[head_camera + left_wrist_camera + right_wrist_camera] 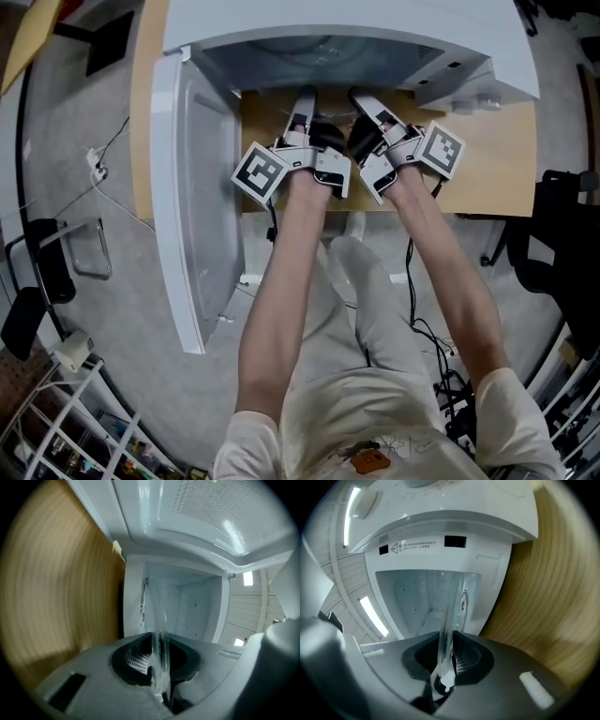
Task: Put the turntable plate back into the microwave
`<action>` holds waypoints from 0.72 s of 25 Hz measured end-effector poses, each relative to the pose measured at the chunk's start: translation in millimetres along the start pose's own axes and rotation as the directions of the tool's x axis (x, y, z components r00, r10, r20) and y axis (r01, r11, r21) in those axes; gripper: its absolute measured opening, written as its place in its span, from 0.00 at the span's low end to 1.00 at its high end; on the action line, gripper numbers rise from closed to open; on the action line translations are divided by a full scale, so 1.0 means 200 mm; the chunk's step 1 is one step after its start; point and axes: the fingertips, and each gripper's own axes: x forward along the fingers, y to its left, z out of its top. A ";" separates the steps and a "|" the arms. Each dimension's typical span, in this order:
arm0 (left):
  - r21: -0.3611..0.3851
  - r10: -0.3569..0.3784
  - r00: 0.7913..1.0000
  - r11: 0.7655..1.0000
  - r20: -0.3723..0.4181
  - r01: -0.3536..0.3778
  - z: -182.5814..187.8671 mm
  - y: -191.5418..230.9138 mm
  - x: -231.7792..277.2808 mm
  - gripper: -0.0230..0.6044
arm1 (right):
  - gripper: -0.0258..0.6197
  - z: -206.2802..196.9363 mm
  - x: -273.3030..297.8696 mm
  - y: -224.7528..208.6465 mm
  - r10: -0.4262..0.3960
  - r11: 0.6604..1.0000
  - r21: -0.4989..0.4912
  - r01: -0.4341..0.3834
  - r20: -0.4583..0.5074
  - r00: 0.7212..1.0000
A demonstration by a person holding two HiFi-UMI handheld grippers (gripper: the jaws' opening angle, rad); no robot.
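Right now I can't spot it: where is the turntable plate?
Turntable plate is gripped by left hand-held gripper and right hand-held gripper at the open microwave.

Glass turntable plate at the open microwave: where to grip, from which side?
By its near rim, coming level from the front. The plate is a thin flat disc, so only its edge fits between fingers. The left gripper and right gripper each clamp that rim, side by side, likely steadying it toward the microwave.
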 end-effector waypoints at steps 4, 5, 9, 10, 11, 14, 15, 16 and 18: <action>0.002 0.009 1.000 1.000 0.006 -0.009 0.00 0.04 0.00 0.08 | 0.12 -0.01 -0.01 -0.04 -0.029 0.999 0.021 0.029 0.008 1.000; 0.004 0.012 1.000 1.000 0.007 -0.012 0.00 0.04 0.00 0.07 | 0.11 -0.01 -0.01 -0.05 -0.034 0.999 0.027 0.033 0.012 0.999; 0.013 0.013 1.000 1.000 0.001 -0.013 0.01 0.04 -0.02 0.14 | 0.10 -0.01 -0.01 -0.09 -0.047 0.997 0.058 0.045 0.029 0.998; 0.021 0.016 1.000 1.000 -0.002 -0.016 0.00 0.04 -0.03 0.16 | 0.09 0.00 -0.01 -0.10 -0.049 0.997 0.065 0.046 0.036 0.998; 0.031 0.025 1.000 0.999 -0.004 -0.024 0.00 0.03 -0.05 0.17 | 0.09 0.01 -0.01 -0.10 -0.050 0.997 0.069 0.047 0.044 0.998; 0.053 0.053 0.999 0.997 0.006 -0.054 0.00 0.05 -0.13 0.16 | 0.09 0.04 0.00 -0.12 -0.059 0.997 0.057 0.056 0.050 0.997; 0.060 0.054 0.998 0.997 0.008 -0.055 0.00 0.06 -0.14 0.15 | 0.09 0.05 0.01 -0.12 -0.063 0.997 0.050 0.060 0.048 0.997; 0.067 0.053 0.999 0.996 0.006 -0.053 0.00 0.06 -0.14 0.13 | 0.09 0.06 0.02 -0.12 -0.067 0.997 0.045 0.065 0.046 0.997; 0.064 0.052 0.999 0.997 0.004 -0.052 0.01 0.07 -0.13 0.11 | 0.09 0.07 0.03 -0.13 -0.077 0.996 0.039 0.076 0.047 0.996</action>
